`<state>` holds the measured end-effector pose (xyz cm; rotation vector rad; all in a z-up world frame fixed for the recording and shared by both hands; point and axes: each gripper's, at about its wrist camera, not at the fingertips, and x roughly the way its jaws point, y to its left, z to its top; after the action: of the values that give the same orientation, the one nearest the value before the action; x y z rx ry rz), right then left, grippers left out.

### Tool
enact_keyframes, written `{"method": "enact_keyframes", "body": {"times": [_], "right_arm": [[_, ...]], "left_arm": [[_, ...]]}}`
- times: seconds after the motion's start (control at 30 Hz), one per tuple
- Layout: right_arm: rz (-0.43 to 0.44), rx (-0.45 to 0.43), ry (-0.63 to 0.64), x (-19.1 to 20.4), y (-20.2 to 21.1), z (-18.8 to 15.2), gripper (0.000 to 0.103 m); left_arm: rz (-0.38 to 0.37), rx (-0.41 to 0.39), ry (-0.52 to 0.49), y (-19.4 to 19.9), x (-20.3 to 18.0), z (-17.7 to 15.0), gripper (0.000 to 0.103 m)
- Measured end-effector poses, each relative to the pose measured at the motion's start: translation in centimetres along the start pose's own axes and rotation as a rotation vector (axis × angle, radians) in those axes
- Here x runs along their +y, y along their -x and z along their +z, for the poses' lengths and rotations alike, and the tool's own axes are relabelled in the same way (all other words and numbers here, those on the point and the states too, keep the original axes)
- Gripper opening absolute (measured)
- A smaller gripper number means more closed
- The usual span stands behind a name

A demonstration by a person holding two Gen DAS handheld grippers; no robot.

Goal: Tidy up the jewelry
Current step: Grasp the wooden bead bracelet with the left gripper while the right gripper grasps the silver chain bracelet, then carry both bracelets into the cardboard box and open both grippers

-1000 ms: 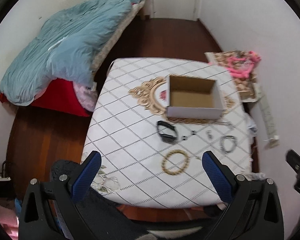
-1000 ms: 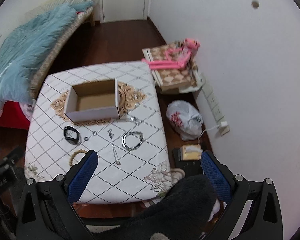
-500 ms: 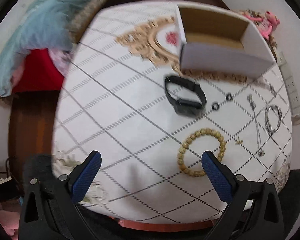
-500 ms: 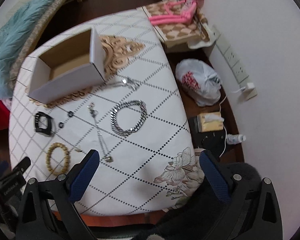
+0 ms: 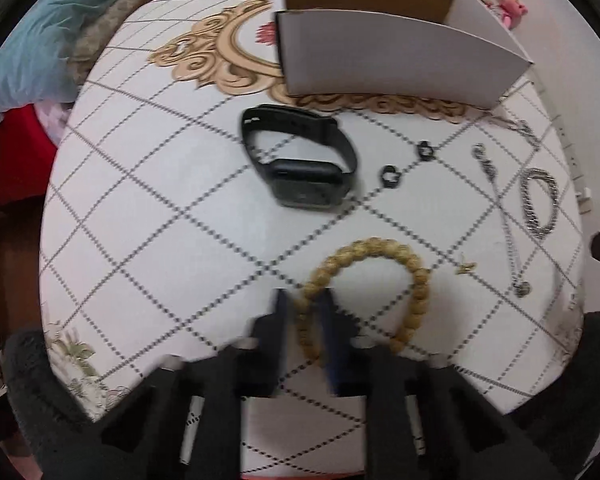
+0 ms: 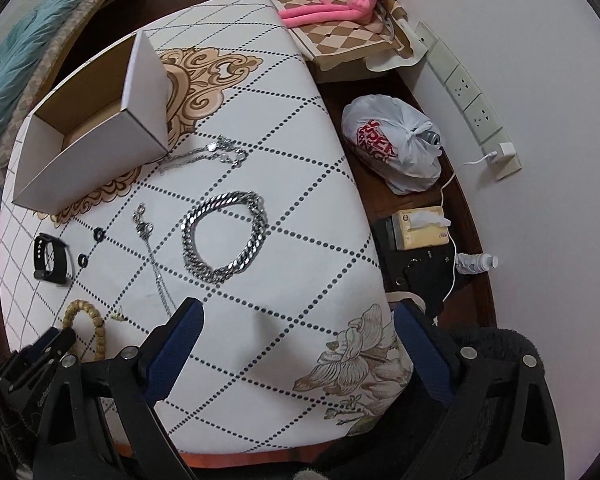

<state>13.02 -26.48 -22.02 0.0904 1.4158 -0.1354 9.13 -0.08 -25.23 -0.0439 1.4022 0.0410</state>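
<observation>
Pinching the bead bracelet [image 5: 380, 280], left gripper [image 5: 305, 312] nearly closed; right gripper [image 6: 296, 336] wide.

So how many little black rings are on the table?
2. One little black ring lies just right of the black watch, and the other sits a bit farther right, nearer the cardboard box. More could be hidden inside the box.

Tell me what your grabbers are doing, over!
Left gripper shut on bead bracelet. Right gripper open, above table, holding nothing. Box looks empty. Nothing in the way.
</observation>
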Motion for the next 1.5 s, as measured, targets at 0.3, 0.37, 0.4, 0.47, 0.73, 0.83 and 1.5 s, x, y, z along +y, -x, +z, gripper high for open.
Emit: {"method": "enact_keyframes", "body": {"times": [0.3, 0.37, 0.4, 0.47, 0.73, 0.83, 1.5], "right_arm": [[0.029, -0.016, -0.029, -0.5, -1.6, 2.0, 0.075], [0.032, -0.02, -0.031, -0.1, -2.4, 2.6, 0.07], [0.035, -0.023, -0.029, 0.1, -2.8, 2.9, 0.068], [0.019, -0.039, -0.018, 0.8, -3.4, 3.5, 0.067], [-0.011, -0.075, 0.089, 3.7, -5.0, 4.3, 0.005], [0.04, -0.067, 0.094, 4.2, -4.8, 4.0, 0.004], [0.381, -0.235, 0.19, 8.5, 10.7, 7.3, 0.004]], "left_arm": [[-0.037, -0.084, 0.016, 3.9, -0.3, -0.1, 0.007], [-0.048, -0.111, 0.027, 5.1, -0.2, 0.2, 0.007], [-0.051, -0.124, 0.028, 5.7, -0.2, 0.3, 0.007], [-0.055, -0.149, 0.033, 6.7, -0.2, 0.5, 0.007], [-0.06, -0.194, 0.036, 8.3, 1.0, 1.8, 0.007], [-0.064, -0.208, 0.038, 8.8, 1.0, 1.8, 0.007], [-0.198, -0.325, 0.012, 16.0, 1.8, 10.7, 0.007]]}}
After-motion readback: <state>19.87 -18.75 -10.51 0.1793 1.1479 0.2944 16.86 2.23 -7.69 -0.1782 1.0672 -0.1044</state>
